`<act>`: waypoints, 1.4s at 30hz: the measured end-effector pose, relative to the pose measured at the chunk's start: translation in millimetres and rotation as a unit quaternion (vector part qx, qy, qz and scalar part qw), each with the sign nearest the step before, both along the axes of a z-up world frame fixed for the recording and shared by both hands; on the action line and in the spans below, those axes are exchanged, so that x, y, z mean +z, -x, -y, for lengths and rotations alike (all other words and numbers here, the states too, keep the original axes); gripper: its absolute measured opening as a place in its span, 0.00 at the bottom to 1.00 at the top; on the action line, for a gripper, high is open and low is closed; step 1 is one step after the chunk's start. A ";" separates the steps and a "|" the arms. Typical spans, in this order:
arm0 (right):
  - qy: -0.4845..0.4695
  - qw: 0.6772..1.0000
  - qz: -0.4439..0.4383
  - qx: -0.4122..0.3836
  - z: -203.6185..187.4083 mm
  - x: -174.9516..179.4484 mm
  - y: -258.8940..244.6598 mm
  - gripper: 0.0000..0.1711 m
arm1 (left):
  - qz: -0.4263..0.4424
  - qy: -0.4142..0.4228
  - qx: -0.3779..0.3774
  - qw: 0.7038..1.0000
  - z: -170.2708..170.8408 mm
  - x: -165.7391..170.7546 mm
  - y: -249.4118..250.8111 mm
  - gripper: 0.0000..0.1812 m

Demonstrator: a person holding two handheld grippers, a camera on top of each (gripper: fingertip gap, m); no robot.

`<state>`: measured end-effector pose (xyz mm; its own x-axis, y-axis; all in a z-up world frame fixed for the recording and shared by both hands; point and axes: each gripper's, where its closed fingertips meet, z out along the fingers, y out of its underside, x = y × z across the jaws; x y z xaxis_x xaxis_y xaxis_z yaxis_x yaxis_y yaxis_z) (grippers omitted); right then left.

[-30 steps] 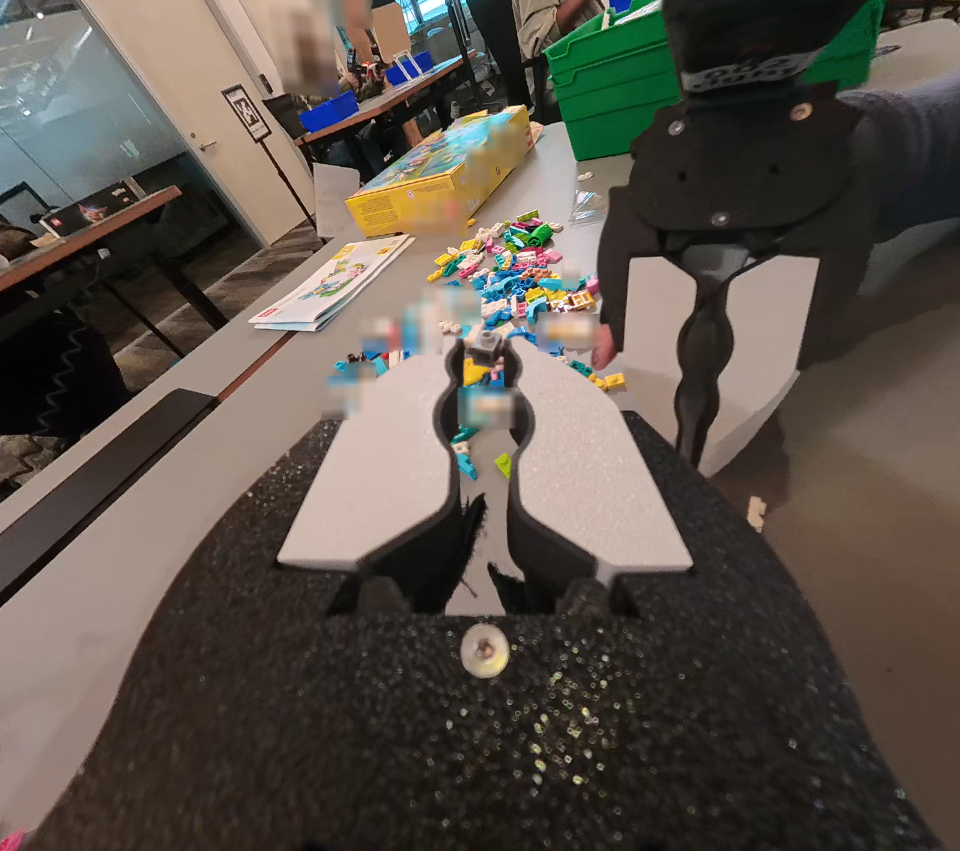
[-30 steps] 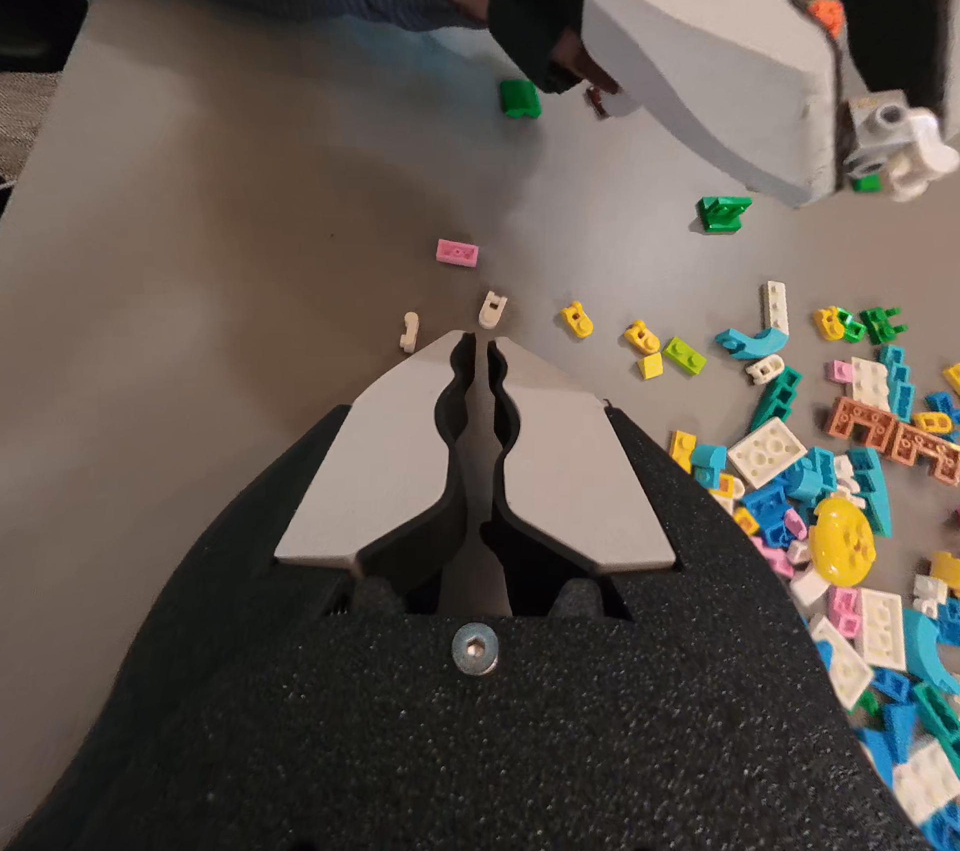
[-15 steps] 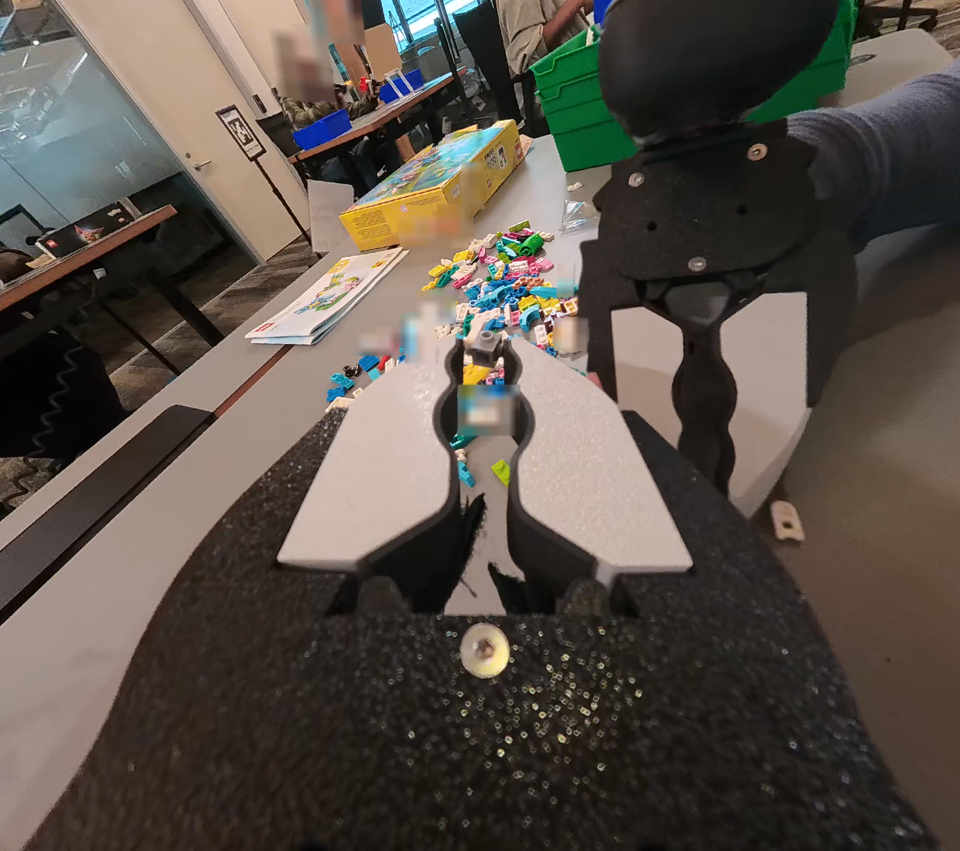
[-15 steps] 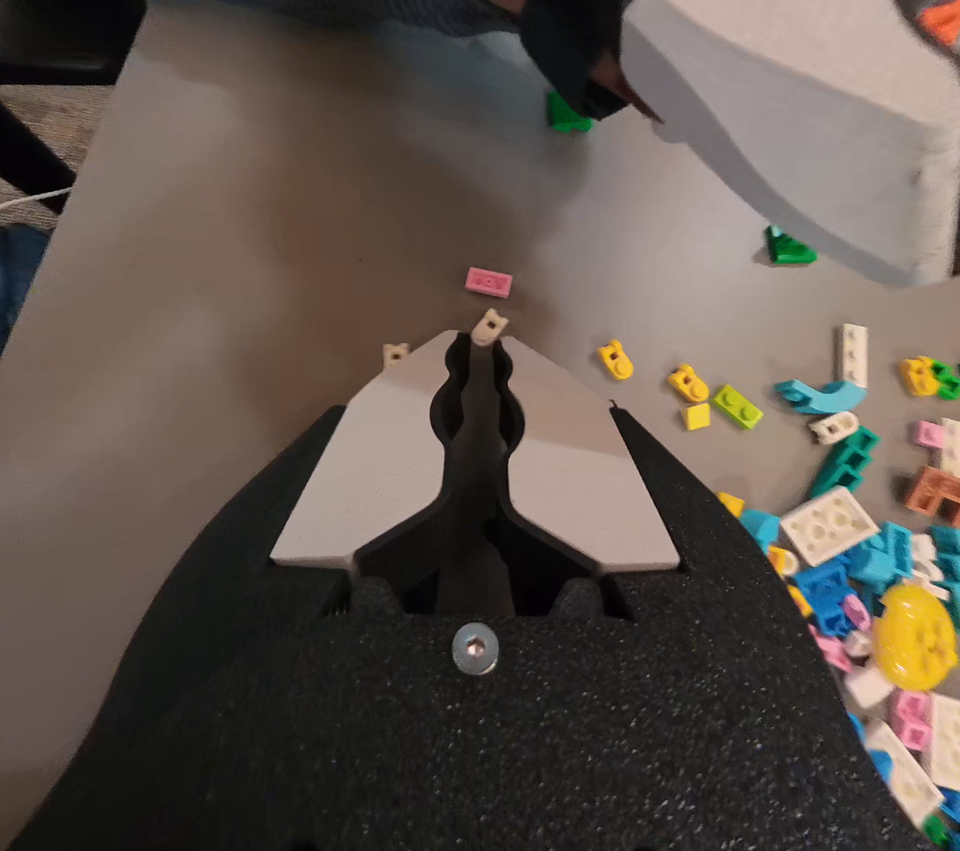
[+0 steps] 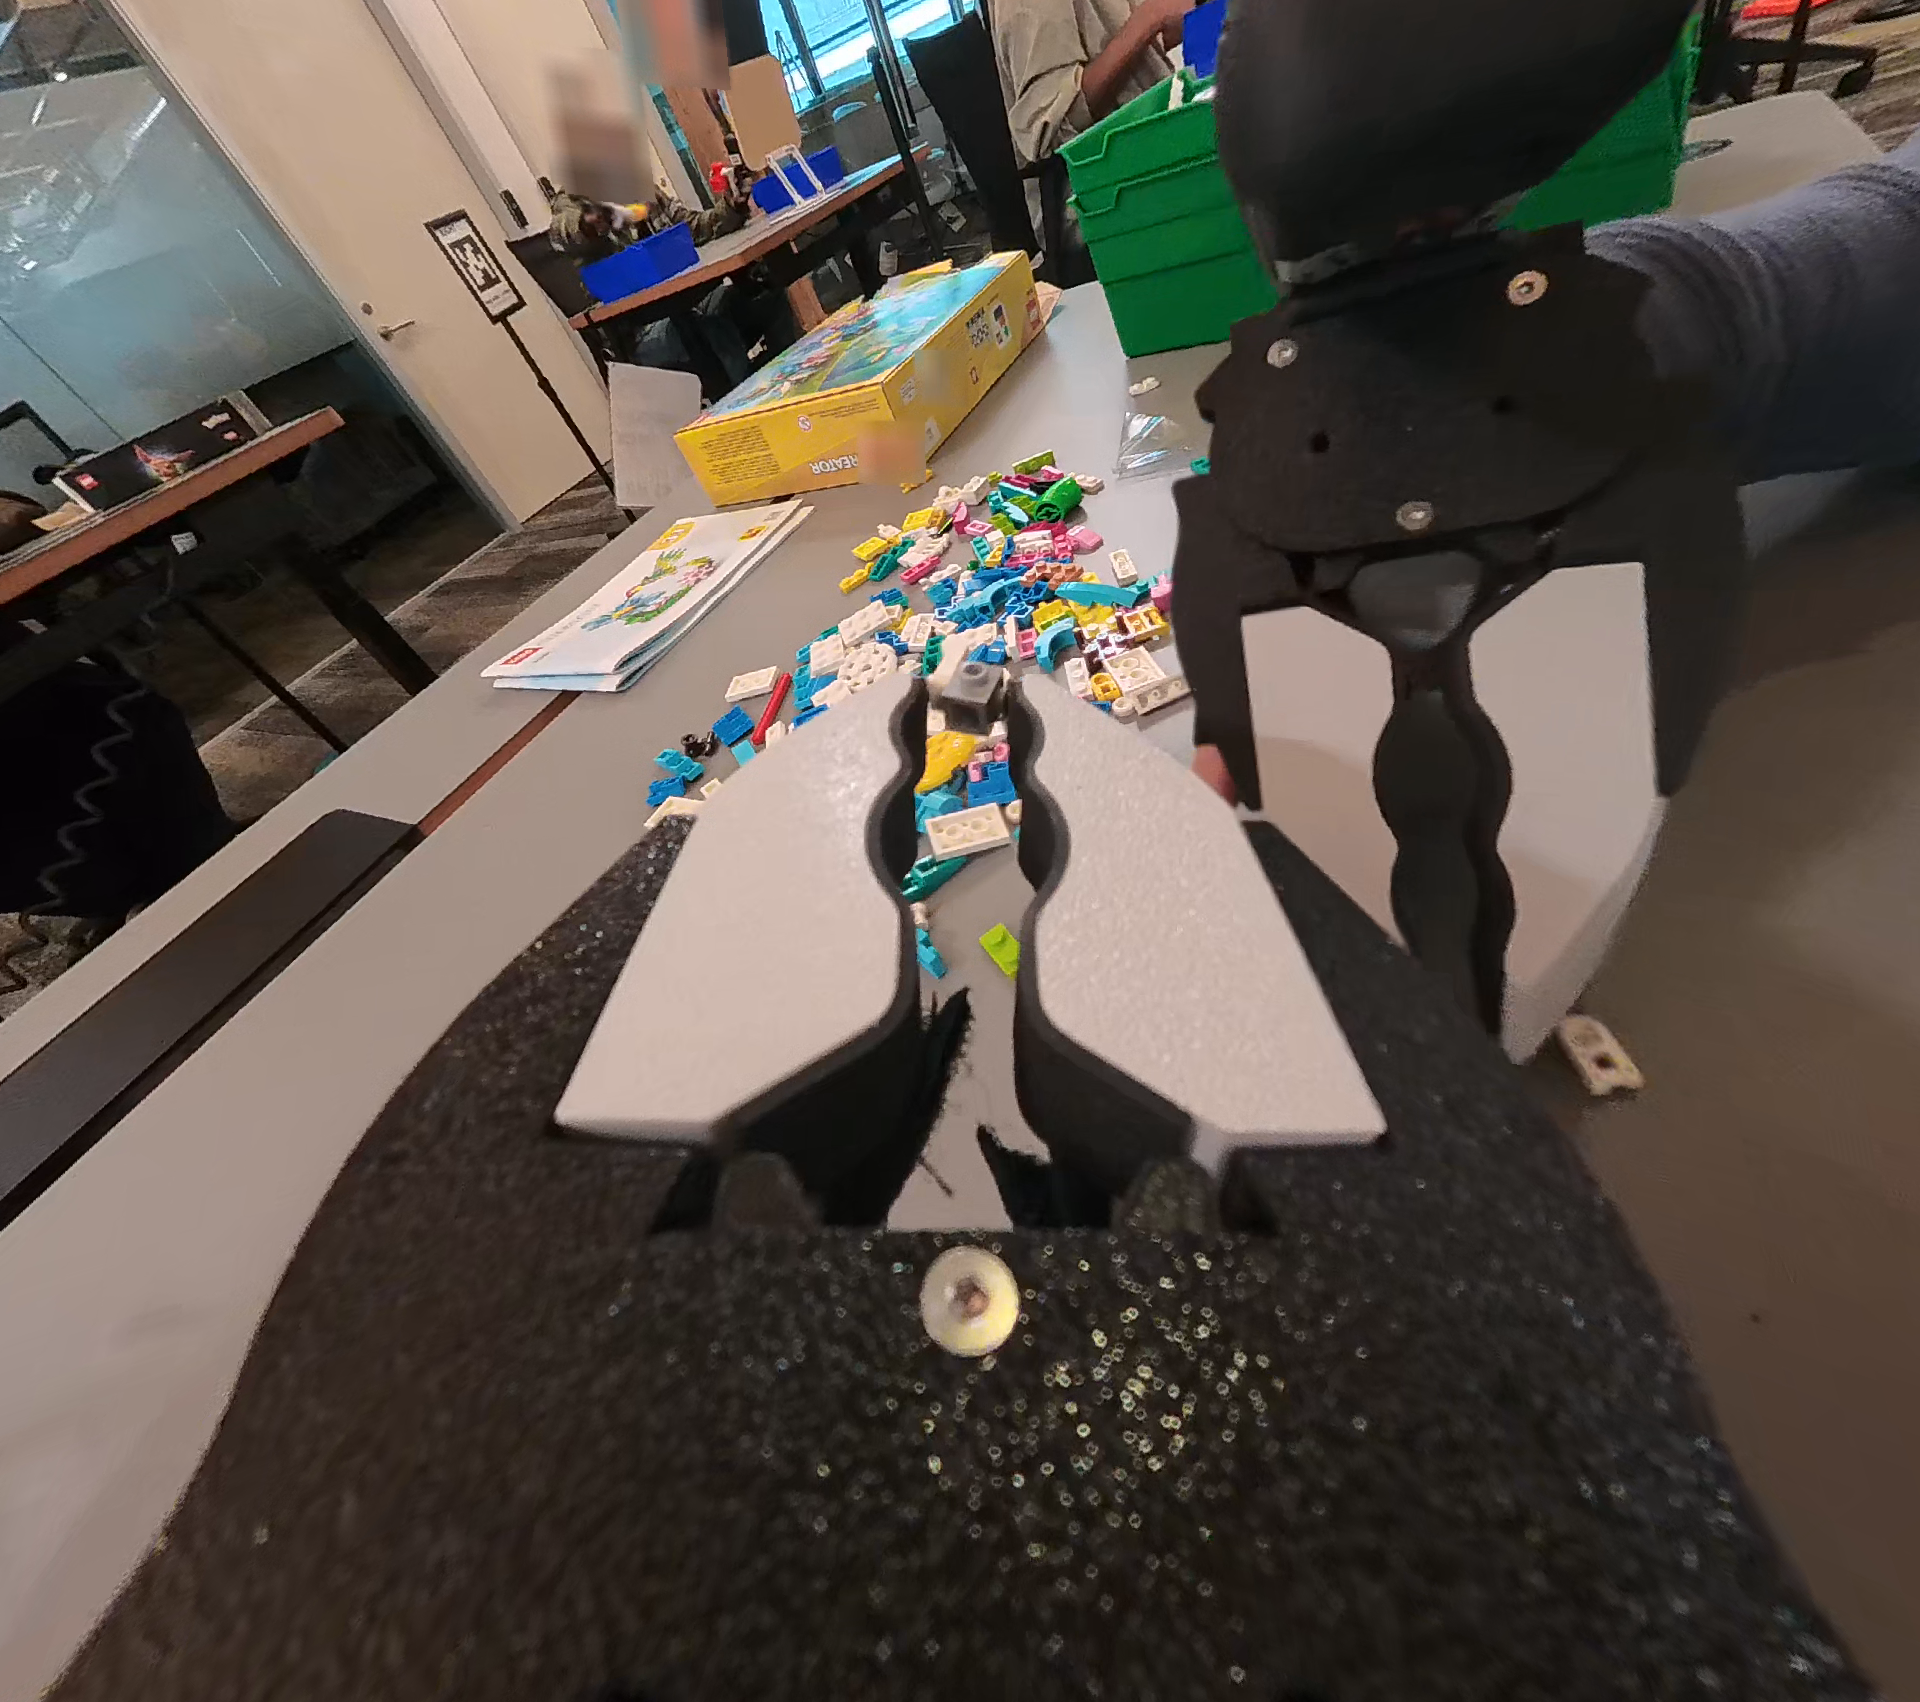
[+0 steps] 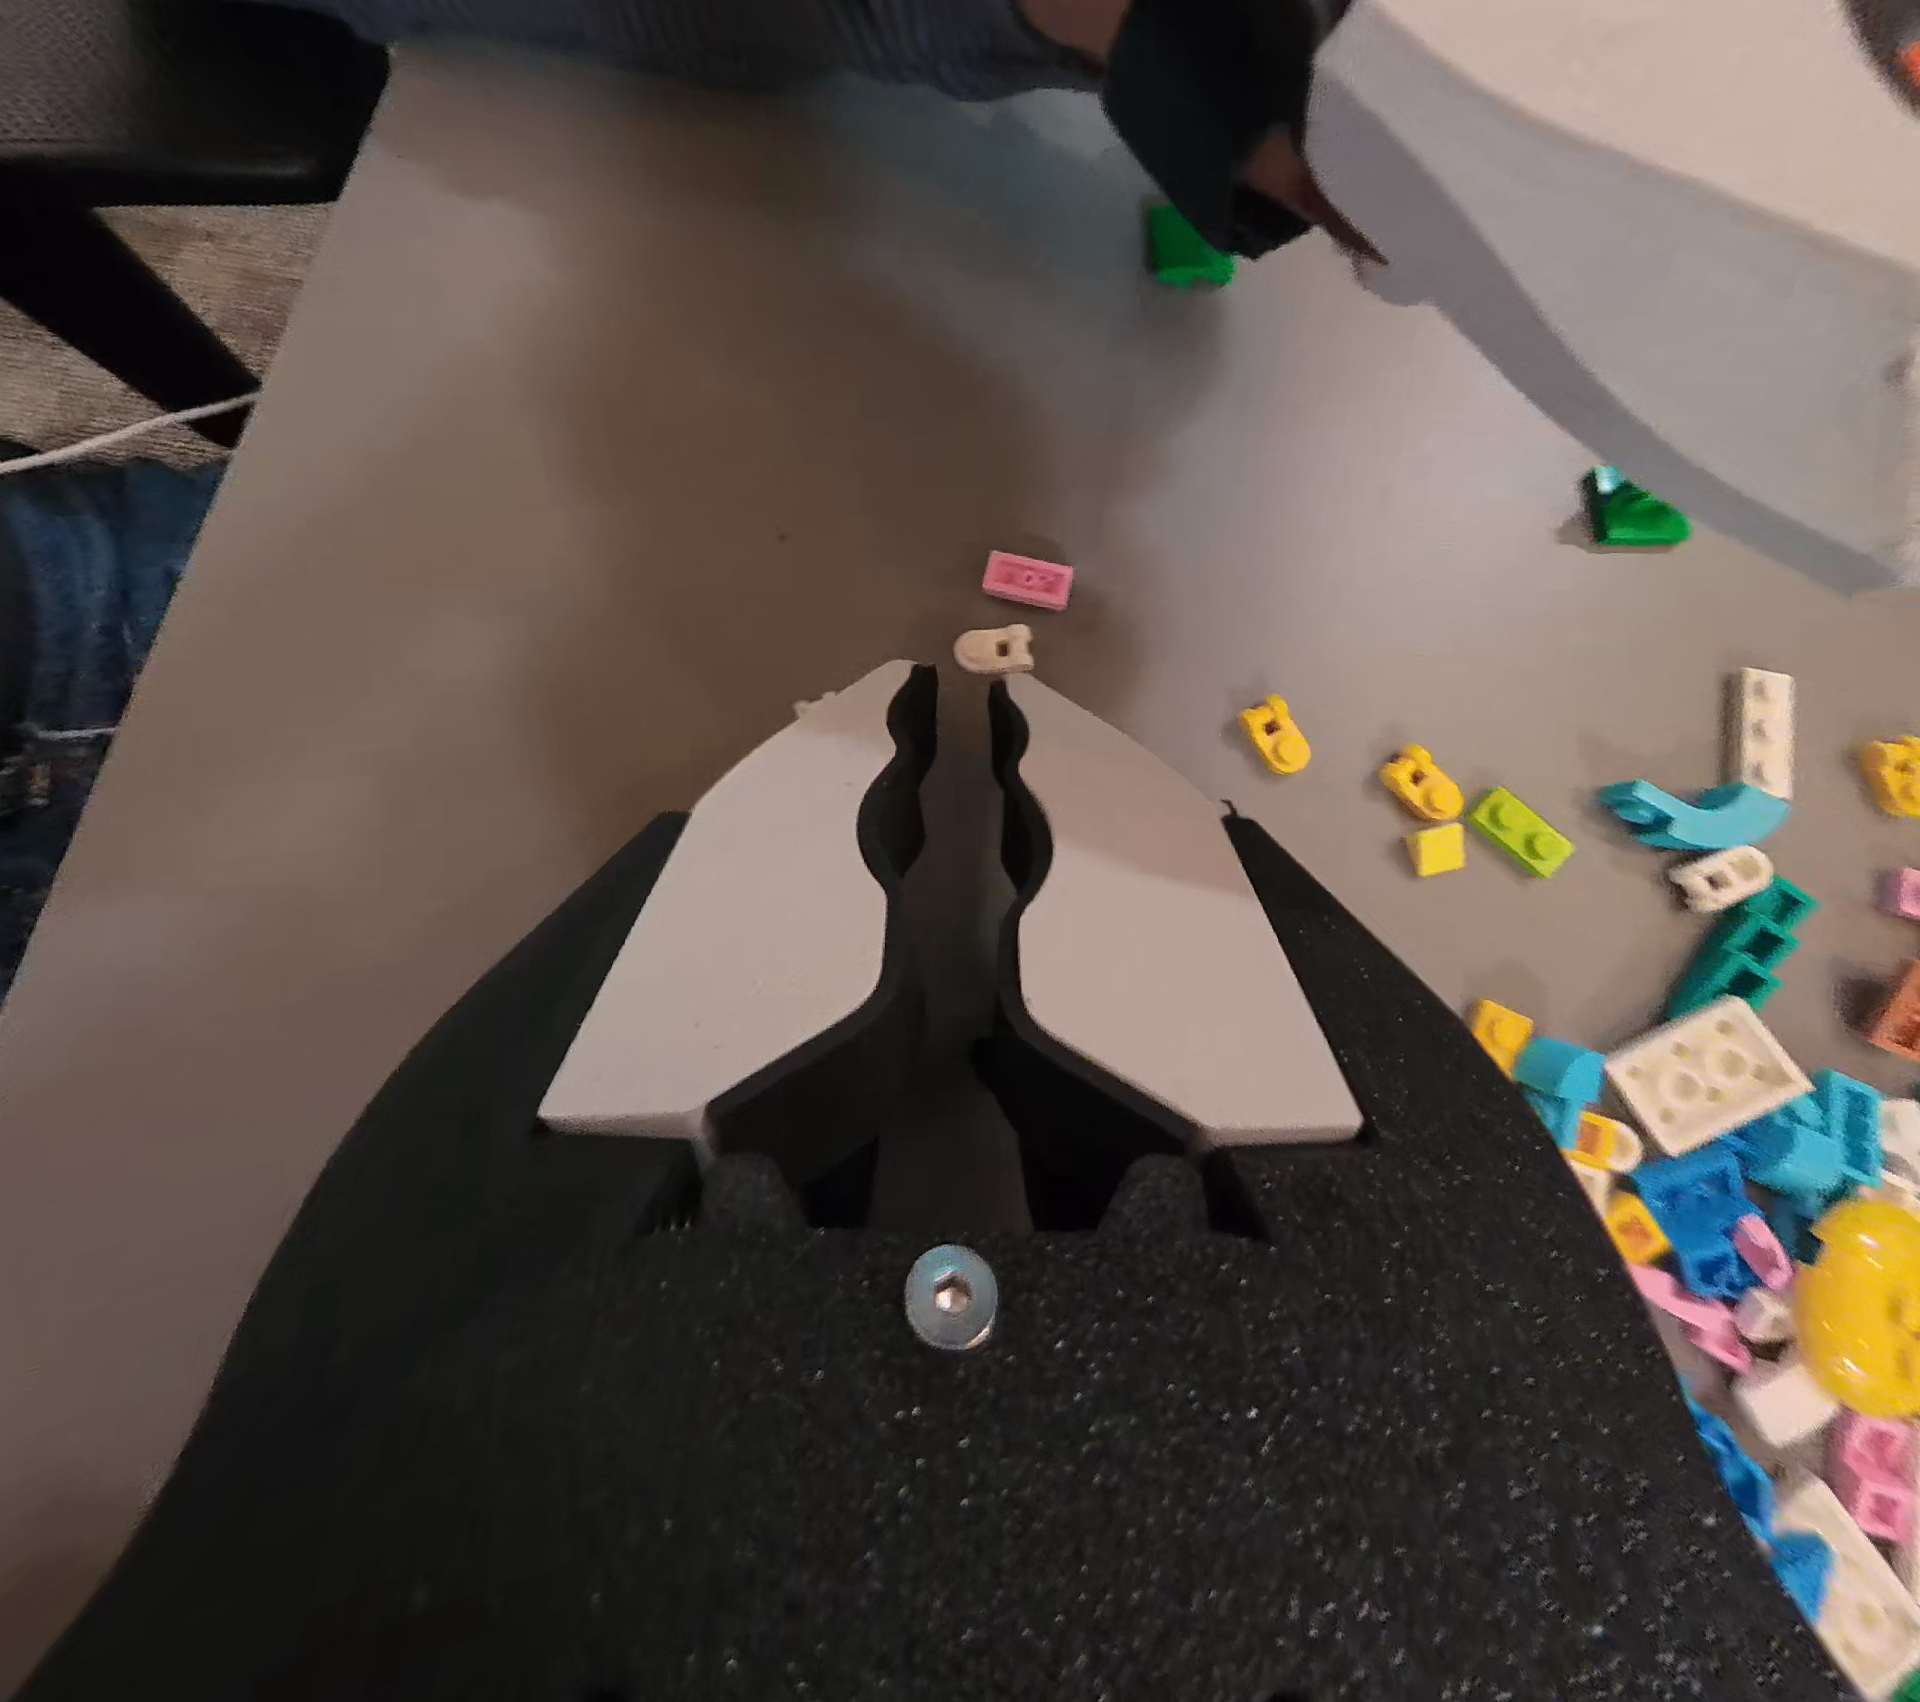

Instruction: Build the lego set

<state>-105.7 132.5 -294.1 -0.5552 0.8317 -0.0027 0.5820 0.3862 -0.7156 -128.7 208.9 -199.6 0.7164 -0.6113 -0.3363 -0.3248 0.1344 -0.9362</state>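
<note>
Left wrist view: left hand-held gripper (image 5: 971,702) raised over the grey table (image 5: 260,1133), fingertips pinching a small grey brick assembly (image 5: 971,696) with white parts at its sides. Beyond the tips, a loose pile of lego pieces (image 5: 997,592) in blue, pink, yellow, white and teal. Instruction booklet (image 5: 649,603) lies left of the pile; yellow set box (image 5: 862,395) behind it; green bins (image 5: 1164,239) farther back.

Right hand-held gripper (image 5: 1439,1018) shows at the right of this view, pointed down with its tips at the table surface; a cream clip piece (image 5: 1600,1052) lies just beside them.

Right wrist view: right hand-held gripper (image 6: 961,681) with a narrow gap between the fingers, nothing between them. Same cream clip piece (image 6: 994,650) sits on the table just beyond the fingertips, apart from them. Pink plate (image 6: 1027,580) lies just past the clip. Two yellow clips (image 6: 1276,733) to the right, then the edge of the pile (image 6: 1714,1133).
</note>
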 end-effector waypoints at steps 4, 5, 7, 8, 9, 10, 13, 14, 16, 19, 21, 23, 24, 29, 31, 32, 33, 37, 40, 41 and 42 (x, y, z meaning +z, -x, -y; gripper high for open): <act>-0.014 1.000 -0.017 -0.004 -4.5 0.6 4.5 0.06 | -0.003 -0.001 -0.001 1.000 0.3 -0.4 -0.2 0.08; -0.011 1.000 -0.015 -0.002 -3.1 0.1 4.9 0.06 | -0.004 -0.002 -0.001 1.000 0.5 -0.2 -0.2 0.08; -0.011 1.000 -0.006 0.004 0.1 -2.7 3.7 0.06 | -0.003 -0.002 -0.002 1.000 0.7 -0.2 0.0 0.08; -0.010 1.000 -0.002 0.009 2.4 -3.6 2.6 0.06 | -0.003 -0.002 -0.002 1.000 0.7 -0.1 0.0 0.08; -0.005 1.000 0.001 0.019 6.5 -3.9 0.6 0.06 | -0.003 -0.002 -0.002 1.000 0.8 0.1 0.1 0.08; 0.006 0.999 0.003 0.032 12.1 -3.2 -1.8 0.06 | -0.003 -0.002 -0.003 1.000 0.9 -0.1 0.0 0.08; 0.006 0.999 -0.026 0.045 15.0 2.4 -0.5 0.06 | -0.004 0.000 -0.004 1.000 0.8 -0.9 -0.1 0.08; -0.005 0.999 -0.026 0.036 9.1 2.2 0.9 0.07 | -0.004 0.001 -0.004 1.000 0.9 -1.3 -0.3 0.08; -0.014 0.999 -0.031 0.022 0.2 3.2 4.5 0.08 | -0.005 0.002 -0.006 1.000 0.9 -1.8 -0.8 0.08; -0.004 0.999 -0.028 0.029 -0.7 1.2 6.8 0.10 | -0.006 0.003 -0.008 1.000 1.3 -2.3 -1.5 0.08; -0.004 0.999 -0.020 0.041 0.3 -1.9 7.7 0.11 | -0.006 0.004 -0.008 1.000 1.4 -2.3 -1.6 0.08; 0.004 0.998 -0.020 0.053 2.3 -1.5 10.1 0.12 | -0.006 0.004 -0.008 1.000 1.7 -2.0 -1.5 0.08; 0.011 0.998 -0.019 0.061 4.0 -1.5 10.7 0.12 | -0.006 0.003 -0.008 1.000 1.8 -1.8 -1.2 0.08; 0.006 0.996 0.017 0.086 6.4 -6.8 3.2 0.11 | -0.002 0.004 -0.008 1.000 1.8 -1.2 0.1 0.08; 0.016 0.994 0.038 0.097 8.2 -6.4 -6.3 0.10 | -0.002 0.005 -0.009 1.000 1.9 -1.6 -0.1 0.08; 0.020 0.994 0.045 0.098 7.7 -5.9 -9.8 0.10 | -0.002 0.006 -0.010 1.000 1.9 -1.8 -0.4 0.08; 0.019 0.994 0.043 0.096 5.9 -5.2 -11.0 0.10 | -0.002 0.006 -0.010 1.000 1.8 -2.2 -0.7 0.08; 0.005 0.995 0.009 0.103 1.8 -1.8 -9.8 0.10 | -0.005 0.010 -0.013 1.000 1.8 -4.4 -2.3 0.08; -0.019 0.991 -0.034 0.127 5.9 1.1 -4.0 0.10 | -0.005 0.011 -0.015 1.000 2.0 -4.6 -2.8 0.08; -0.026 0.989 -0.042 0.138 8.0 1.0 -3.2 0.10 | -0.005 0.012 -0.015 1.000 2.2 -4.5 -3.1 0.08; -0.030 0.987 -0.045 0.148 9.9 0.6 -2.8 0.11 | -0.005 0.013 -0.017 1.000 2.3 -4.8 -3.6 0.08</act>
<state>-102.9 122.6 -293.4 -0.7699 0.6298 0.1025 0.3717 0.5733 -0.7302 -125.2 206.6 -204.3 0.6917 -0.6434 -0.3280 -0.3306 0.1217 -0.9359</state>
